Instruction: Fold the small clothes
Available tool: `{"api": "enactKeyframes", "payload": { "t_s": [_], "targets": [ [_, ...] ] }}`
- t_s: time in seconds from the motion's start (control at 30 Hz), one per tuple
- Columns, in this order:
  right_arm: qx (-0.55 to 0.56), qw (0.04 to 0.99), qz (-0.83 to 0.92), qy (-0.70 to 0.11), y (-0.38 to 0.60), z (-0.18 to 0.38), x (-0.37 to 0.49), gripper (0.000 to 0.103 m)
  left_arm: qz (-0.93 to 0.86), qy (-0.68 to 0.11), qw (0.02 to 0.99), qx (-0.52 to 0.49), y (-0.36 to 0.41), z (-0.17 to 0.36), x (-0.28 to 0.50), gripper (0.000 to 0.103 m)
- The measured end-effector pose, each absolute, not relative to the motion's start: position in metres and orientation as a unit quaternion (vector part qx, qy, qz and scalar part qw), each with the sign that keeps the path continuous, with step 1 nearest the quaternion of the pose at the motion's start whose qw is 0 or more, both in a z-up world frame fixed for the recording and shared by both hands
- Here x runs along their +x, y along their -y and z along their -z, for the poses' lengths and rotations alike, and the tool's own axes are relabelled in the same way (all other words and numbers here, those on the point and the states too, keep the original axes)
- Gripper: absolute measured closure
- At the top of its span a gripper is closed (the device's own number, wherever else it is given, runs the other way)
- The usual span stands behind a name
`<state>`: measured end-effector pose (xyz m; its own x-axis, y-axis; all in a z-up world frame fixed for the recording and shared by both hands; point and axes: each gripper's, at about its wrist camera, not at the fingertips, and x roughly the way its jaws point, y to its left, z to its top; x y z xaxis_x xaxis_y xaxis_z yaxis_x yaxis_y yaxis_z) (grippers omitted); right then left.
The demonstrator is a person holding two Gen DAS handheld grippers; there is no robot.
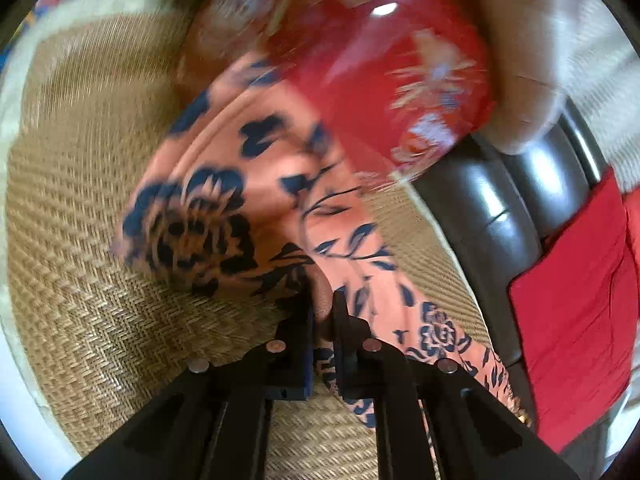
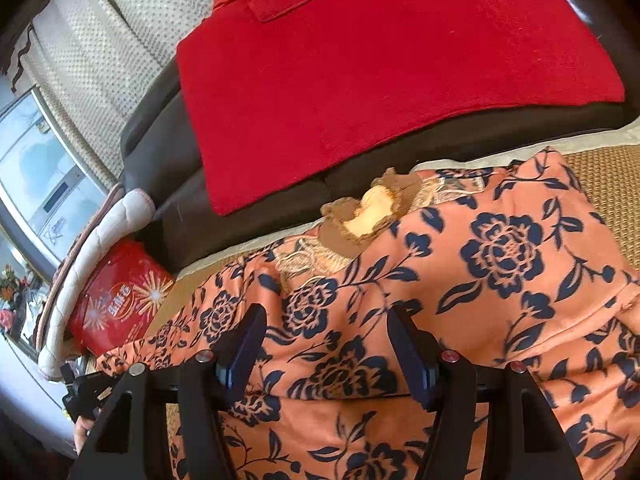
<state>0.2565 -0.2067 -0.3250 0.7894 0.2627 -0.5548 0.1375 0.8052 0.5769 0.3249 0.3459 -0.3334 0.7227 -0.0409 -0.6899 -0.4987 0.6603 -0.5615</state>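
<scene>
An orange garment with a dark blue flower print lies on a woven straw mat. Its brown lace collar points toward the dark sofa. My left gripper is shut on an edge of the same garment and holds it lifted above the mat; that view is blurred. My right gripper is open, its blue-padded fingers spread just over the garment's middle, touching nothing that I can tell.
A dark leather sofa with a red cloth borders the mat. A red printed bag sits at the mat's end; it also shows in the left wrist view. A beige quilted cover hangs beyond.
</scene>
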Motion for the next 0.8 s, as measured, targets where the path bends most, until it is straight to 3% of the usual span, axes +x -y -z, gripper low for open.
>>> {"api": "enactKeyframes", "payload": {
  "t_s": [0.23, 0.47, 0.63, 0.7, 0.73, 0.77, 0.8],
  "targets": [
    [0.357, 0.887, 0.007, -0.292, 0.250, 0.323, 0.244, 0.036, -0.092, -0.312, 0.898, -0.297, -0.257, 0.261, 0.329, 0.095],
    [0.425, 0.865, 0.047, -0.262, 0.316, 0.323, 0.222, 0.036, 0.049, -0.296, 0.940, -0.160, -0.089, 0.180, 0.345, 0.095],
    [0.472, 0.847, 0.065, -0.236, 0.366, 0.324, 0.204, 0.035, 0.146, -0.320, 0.934, -0.071, 0.049, 0.176, 0.349, 0.095],
    [0.495, 0.837, 0.071, -0.223, 0.386, 0.326, 0.195, 0.035, 0.192, -0.370, 0.909, -0.011, 0.115, 0.197, 0.354, 0.092],
    [0.510, 0.829, 0.070, -0.219, 0.397, 0.328, 0.192, 0.034, 0.205, -0.386, 0.899, 0.006, 0.132, 0.205, 0.353, 0.079],
    [0.519, 0.824, 0.067, -0.217, 0.403, 0.329, 0.190, 0.032, 0.227, -0.409, 0.883, 0.036, 0.155, 0.217, 0.351, 0.058],
    [0.529, 0.818, 0.066, -0.217, 0.408, 0.331, 0.188, 0.030, 0.236, -0.414, 0.877, 0.056, 0.166, 0.225, 0.349, 0.049]
  ]
}}
